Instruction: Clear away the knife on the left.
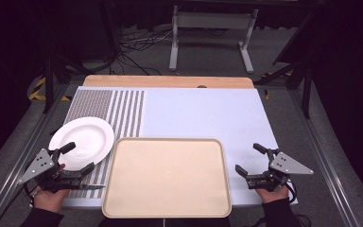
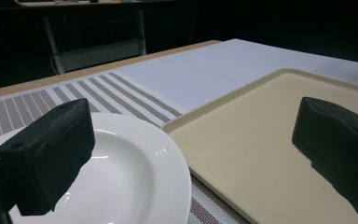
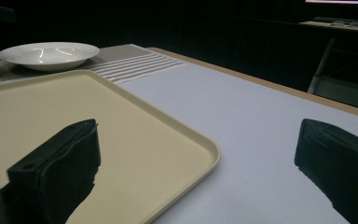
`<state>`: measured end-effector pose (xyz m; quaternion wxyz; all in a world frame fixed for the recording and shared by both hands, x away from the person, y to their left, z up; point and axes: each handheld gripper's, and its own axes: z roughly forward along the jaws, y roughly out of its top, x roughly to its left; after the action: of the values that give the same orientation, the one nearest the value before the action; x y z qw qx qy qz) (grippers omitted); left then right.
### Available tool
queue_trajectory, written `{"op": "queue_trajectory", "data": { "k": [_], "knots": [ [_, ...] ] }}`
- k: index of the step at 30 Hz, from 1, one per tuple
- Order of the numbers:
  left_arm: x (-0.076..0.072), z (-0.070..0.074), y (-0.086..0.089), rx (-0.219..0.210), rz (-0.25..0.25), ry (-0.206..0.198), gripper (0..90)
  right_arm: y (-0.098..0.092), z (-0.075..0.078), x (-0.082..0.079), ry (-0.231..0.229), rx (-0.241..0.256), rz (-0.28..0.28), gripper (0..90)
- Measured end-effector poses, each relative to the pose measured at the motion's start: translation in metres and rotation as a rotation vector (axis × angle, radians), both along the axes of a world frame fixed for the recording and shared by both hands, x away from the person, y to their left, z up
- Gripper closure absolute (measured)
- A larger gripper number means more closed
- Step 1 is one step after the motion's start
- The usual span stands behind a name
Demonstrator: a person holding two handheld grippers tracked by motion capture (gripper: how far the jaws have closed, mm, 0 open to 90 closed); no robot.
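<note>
A beige tray [image 1: 167,177] sits at the table's near edge, a white plate [image 1: 82,142] at its left. Both the left gripper [image 1: 77,158] and right gripper [image 1: 248,159] (jaws spread wide) hold nothing

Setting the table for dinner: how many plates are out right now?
1. A white plate sits on the striped mat, left of the beige tray, by the left tool.

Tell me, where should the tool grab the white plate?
Probably the thin raised rim of the white plate, on its near-left edge, coming from the left tool, whose open jaws already straddle that side. The plate lies flat beside the tray, so only the rim offers something to pinch.
</note>
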<state>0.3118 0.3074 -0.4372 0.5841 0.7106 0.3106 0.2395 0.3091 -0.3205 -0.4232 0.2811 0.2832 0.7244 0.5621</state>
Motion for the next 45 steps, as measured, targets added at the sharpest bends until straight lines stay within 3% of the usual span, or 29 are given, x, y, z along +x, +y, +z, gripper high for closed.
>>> {"op": "queue_trajectory", "data": {
  "k": [20,27,35,39,43,45],
  "knots": [
    [-0.002,0.002,0.002,-0.003,-0.010,0.006,0.3,-0.001,-0.001,0.000,0.003,0.008,-0.004,0.8],
    [-0.005,0.015,0.004,0.044,-0.025,0.007,0.2,0.001,-0.002,0.000,0.012,0.017,-0.003,0.8],
    [-0.006,0.021,0.007,0.036,-0.039,0.010,0.2,0.002,-0.003,0.001,0.016,0.021,0.001,0.8],
    [-0.006,0.026,0.006,0.073,-0.059,0.047,0.4,0.001,-0.003,0.001,0.019,0.024,0.004,0.8],
    [-0.008,0.033,0.003,0.162,-0.080,0.057,1.3,-0.001,-0.002,0.001,0.014,0.042,0.010,0.8],
    [-0.007,0.037,0.002,0.220,-0.104,0.081,1.7,-0.002,-0.003,0.001,0.015,0.049,0.015,0.8]
  ]
}}
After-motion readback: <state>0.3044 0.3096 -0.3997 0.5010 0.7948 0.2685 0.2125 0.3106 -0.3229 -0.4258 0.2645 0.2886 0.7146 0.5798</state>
